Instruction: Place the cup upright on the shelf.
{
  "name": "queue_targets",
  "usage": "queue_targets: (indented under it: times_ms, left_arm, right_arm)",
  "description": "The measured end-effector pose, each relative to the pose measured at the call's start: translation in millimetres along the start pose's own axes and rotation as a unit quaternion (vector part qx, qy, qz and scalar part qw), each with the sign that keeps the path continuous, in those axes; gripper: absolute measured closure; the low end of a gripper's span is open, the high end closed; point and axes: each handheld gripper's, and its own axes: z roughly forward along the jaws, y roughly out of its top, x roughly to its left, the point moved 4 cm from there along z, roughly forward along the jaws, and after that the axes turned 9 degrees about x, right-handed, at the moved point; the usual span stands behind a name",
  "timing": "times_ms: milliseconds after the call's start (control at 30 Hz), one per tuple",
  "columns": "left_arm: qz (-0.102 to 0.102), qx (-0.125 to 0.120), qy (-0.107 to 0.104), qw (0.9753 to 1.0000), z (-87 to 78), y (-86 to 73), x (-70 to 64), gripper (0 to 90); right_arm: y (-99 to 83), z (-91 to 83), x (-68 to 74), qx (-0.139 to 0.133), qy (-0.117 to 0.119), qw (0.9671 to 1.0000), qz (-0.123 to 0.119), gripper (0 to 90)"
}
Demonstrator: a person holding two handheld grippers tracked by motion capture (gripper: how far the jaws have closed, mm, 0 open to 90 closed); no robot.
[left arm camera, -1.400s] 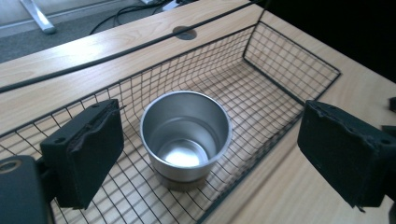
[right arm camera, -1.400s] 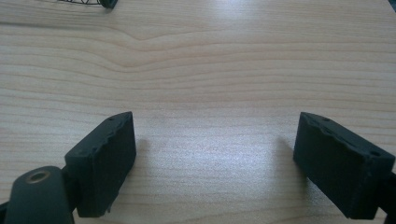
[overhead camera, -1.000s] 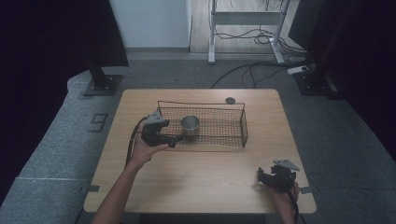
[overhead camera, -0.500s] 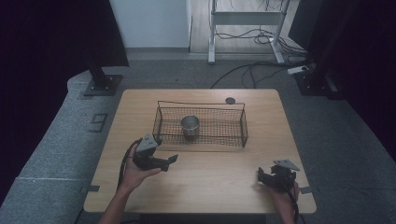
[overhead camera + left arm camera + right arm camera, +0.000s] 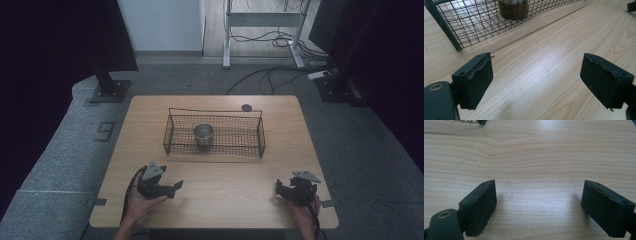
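- The cup (image 5: pixel 513 8) in the basket (image 5: pixel 461 25) is cut off at the top edge.
- Left gripper (image 5: pixel 537 82) and right gripper (image 5: pixel 539 207): jaws apart, empty, over the counter (image 5: pixel 225 200).

Ahead of the left gripper (image 5: pixel 172 187) jaws, the cup (image 5: pixel 203 135) sits in the wire basket (image 5: pixel 250 150) on the table (image 5: pixel 225 200). Bare tabletop lies between the right gripper (image 5: pixel 278 187) jaws, with the basket's corner far ahead to their left.

There is one table (image 5: pixel 215 200). One basket (image 5: pixel 214 148) sits on it, far in front of the left gripper (image 5: pixel 176 186). One cup (image 5: pixel 203 135) stands in the basket. One small dark disc (image 5: pixel 246 107) lies past the basket. There are two grippers, the left one and the right gripper (image 5: pixel 278 188), and two hands hold them.
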Motion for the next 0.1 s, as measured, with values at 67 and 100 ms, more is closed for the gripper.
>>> queue_targets:
  times_ms: [67, 100]
  left_arm:
    - [-0.001, 0.001, -0.002, 1.0000, 1.5, -0.3, 0.1, 11.2]
    - [0.000, 0.002, 0.001, 1.0000, 1.9, -0.9, 0.1, 11.2]
  right_arm:
    - [0.2, 0.1, 0.0, 0.000, 0.000, 1.0000, 0.001, 12.8]
    - [0.3, 0.2, 0.1, 0.000, 0.000, 1.0000, 0.001, 12.9]
